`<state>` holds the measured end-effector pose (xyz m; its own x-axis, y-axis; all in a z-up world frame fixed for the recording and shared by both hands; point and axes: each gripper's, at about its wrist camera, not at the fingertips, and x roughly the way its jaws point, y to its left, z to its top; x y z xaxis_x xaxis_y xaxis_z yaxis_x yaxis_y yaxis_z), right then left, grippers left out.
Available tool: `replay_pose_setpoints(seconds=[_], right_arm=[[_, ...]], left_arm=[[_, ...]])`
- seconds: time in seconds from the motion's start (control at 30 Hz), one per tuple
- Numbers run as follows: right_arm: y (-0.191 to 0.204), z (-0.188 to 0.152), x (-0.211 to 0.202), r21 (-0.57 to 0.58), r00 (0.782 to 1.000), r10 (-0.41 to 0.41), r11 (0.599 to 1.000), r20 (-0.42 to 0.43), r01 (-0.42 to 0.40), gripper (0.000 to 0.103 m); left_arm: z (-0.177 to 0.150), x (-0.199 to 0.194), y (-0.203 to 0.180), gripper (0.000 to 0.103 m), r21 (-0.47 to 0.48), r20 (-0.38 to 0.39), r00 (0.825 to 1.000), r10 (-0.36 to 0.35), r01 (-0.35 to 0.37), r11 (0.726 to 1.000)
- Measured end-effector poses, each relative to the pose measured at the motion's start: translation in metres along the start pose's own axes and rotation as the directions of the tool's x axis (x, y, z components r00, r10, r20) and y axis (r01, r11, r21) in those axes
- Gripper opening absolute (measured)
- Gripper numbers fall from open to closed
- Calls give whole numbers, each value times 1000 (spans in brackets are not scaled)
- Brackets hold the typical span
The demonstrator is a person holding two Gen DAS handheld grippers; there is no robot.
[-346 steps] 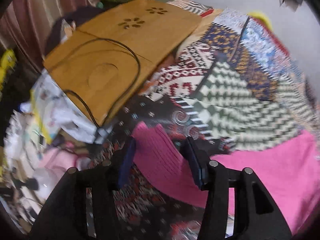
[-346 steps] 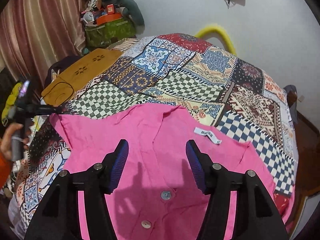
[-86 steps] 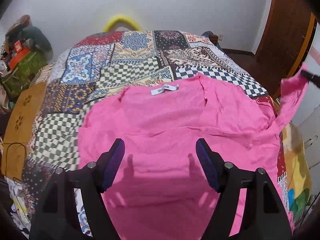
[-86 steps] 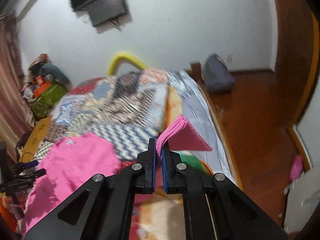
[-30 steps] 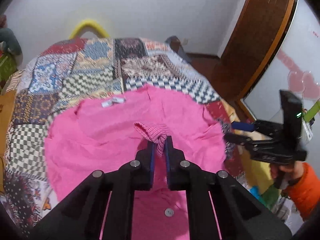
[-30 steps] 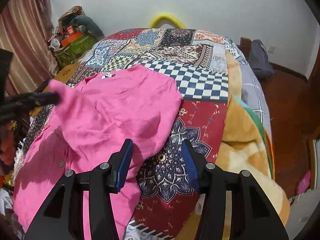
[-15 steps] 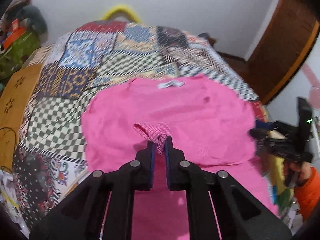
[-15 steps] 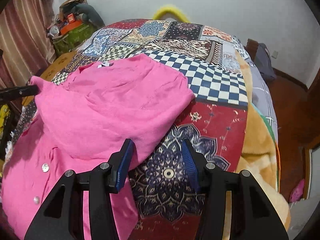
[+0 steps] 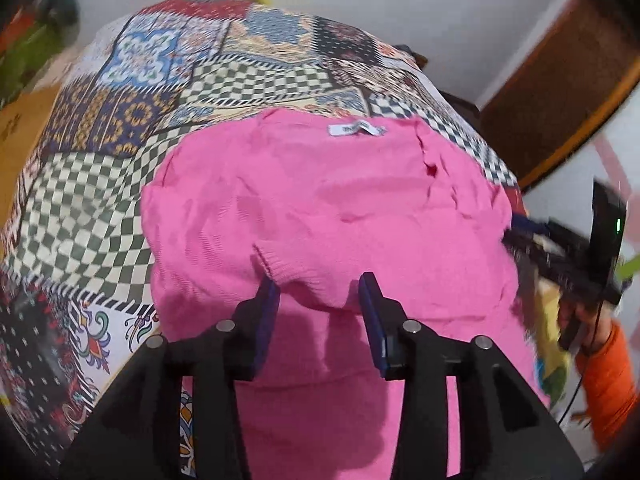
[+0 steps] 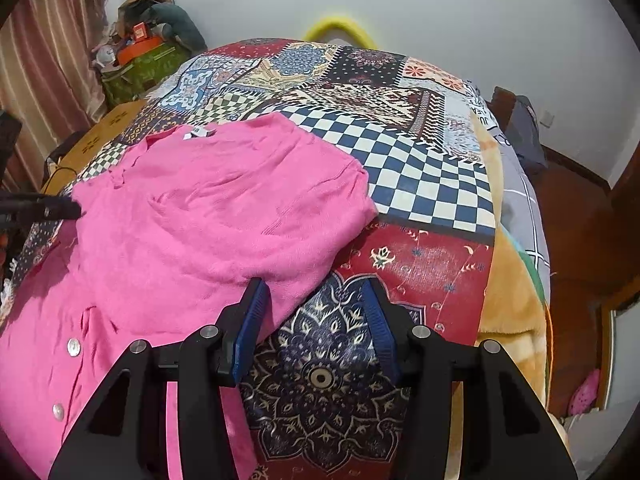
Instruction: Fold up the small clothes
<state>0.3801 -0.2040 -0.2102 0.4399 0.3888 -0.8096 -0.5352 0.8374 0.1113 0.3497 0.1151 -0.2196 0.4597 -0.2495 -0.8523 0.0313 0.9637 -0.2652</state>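
Note:
A pink knit cardigan (image 9: 320, 208) lies on the patchwork bedspread (image 9: 240, 72), white neck label (image 9: 356, 130) at the far side. Both sleeves are folded in over its body. My left gripper (image 9: 318, 300) is open just above the ribbed cuff (image 9: 296, 268) of the folded sleeve, which lies loose between the fingers. In the right wrist view the cardigan (image 10: 208, 216) fills the left half, buttons (image 10: 73, 346) near the front. My right gripper (image 10: 316, 316) is open and empty over the bedspread (image 10: 400, 184), its left finger beside the folded sleeve's edge.
The other gripper and an orange-sleeved arm (image 9: 608, 380) show at the right in the left wrist view. A wooden lap table (image 10: 100, 136) lies at the bed's left edge, a green bag (image 10: 140, 68) behind it. A wooden door (image 9: 560, 92) and floor are right of the bed.
My left gripper has opened and let the sleeve cuff drop onto the cardigan's body. My right gripper stays open, shifted slightly over the bedspread.

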Motion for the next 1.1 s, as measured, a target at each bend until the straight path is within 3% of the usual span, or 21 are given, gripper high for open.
replay_pose_setpoints(seconds=[0.17, 0.27, 0.37, 0.5, 0.67, 0.83, 0.93, 1.0, 1.1], right_arm=[[0, 3, -4, 28, 1000, 14, 1000, -2, -14, 46], [5, 4, -12, 25, 999, 33, 999, 12, -33, 46], [15, 7, -22, 3, 998, 50, 999, 30, -50, 46], [35, 15, -30, -43, 995, 82, 996, 51, -80, 46], [57, 21, -19, -91, 992, 120, 989, 29, -117, 46], [71, 21, 8, -128, 994, 103, 986, -22, -105, 46], [69, 20, 18, -129, 995, 91, 987, -29, -94, 46], [67, 19, 17, -125, 996, 92, 988, -22, -94, 45], [64, 18, 15, -122, 995, 93, 988, -25, -95, 45]], left_arm=[[-5, -4, -19, 40, 111, 30, 999, 43, -46, 993], [-5, -5, -35, 40, 199, 84, 990, 113, -128, 972], [2, -4, -49, 7, 254, 85, 988, 129, -146, 956], [16, -4, -59, 7, 279, 93, 986, 140, -160, 947], [25, -14, -41, 7, 212, 102, 987, 123, -142, 967], [19, -13, -22, 7, 186, 65, 988, 138, -148, 971], [9, -21, -7, 17, 160, 67, 990, 121, -130, 978], [0, -25, 2, 34, 156, 75, 989, 126, -136, 978], [-14, -20, 14, 35, 169, 58, 987, 148, -156, 973]])
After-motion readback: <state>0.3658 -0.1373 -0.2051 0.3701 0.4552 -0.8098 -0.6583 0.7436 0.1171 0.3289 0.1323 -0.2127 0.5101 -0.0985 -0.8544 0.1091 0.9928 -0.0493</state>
